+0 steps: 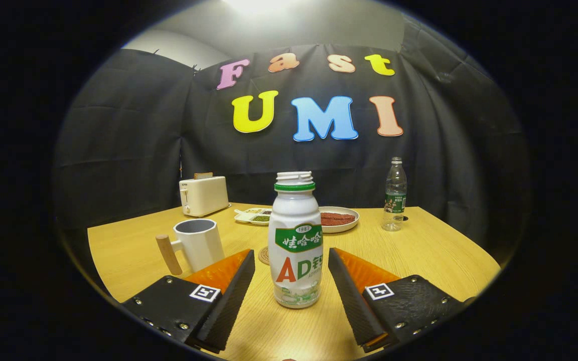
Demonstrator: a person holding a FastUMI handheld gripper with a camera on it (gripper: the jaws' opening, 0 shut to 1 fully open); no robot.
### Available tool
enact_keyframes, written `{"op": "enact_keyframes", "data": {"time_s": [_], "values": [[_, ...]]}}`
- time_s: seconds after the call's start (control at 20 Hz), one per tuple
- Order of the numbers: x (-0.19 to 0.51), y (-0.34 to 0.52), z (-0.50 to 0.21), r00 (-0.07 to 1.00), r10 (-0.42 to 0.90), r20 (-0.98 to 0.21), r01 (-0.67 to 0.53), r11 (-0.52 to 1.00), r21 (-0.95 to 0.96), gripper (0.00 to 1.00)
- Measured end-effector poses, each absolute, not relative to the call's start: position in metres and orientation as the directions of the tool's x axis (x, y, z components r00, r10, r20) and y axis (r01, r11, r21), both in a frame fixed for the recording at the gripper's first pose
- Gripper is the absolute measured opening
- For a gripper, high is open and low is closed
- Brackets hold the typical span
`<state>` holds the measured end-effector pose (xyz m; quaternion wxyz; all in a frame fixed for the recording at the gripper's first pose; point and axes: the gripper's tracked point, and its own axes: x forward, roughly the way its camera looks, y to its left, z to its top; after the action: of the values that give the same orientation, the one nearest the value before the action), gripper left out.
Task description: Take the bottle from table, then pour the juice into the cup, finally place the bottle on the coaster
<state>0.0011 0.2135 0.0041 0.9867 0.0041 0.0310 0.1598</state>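
The gripper (291,260) is spread wide, its fingers flanking the white bottle (295,245) without touching it. The bottle stands upright and uncapped on the wooden table (434,250). Left of the bottle sits the cup (197,244); just behind the bottle, the coaster (264,255).

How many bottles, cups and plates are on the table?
Bottles: 2, the white plastic juice bottle between the open gripper fingers, and a clear water bottle.
Cups: 1, the white mug.
Plates: 2, a round plate and a divided dish.
Total: 5
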Motion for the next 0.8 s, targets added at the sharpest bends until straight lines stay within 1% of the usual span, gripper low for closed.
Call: {"op": "enact_keyframes", "data": {"time_s": [0.65,0.8], "values": [[0.051,0.229,0.006,0.959,0.279,-0.047,-0.279,0.960,0.000,0.90],[0.055,0.228,0.004,0.961,0.271,-0.050,-0.272,0.962,-0.004,0.87]]}}
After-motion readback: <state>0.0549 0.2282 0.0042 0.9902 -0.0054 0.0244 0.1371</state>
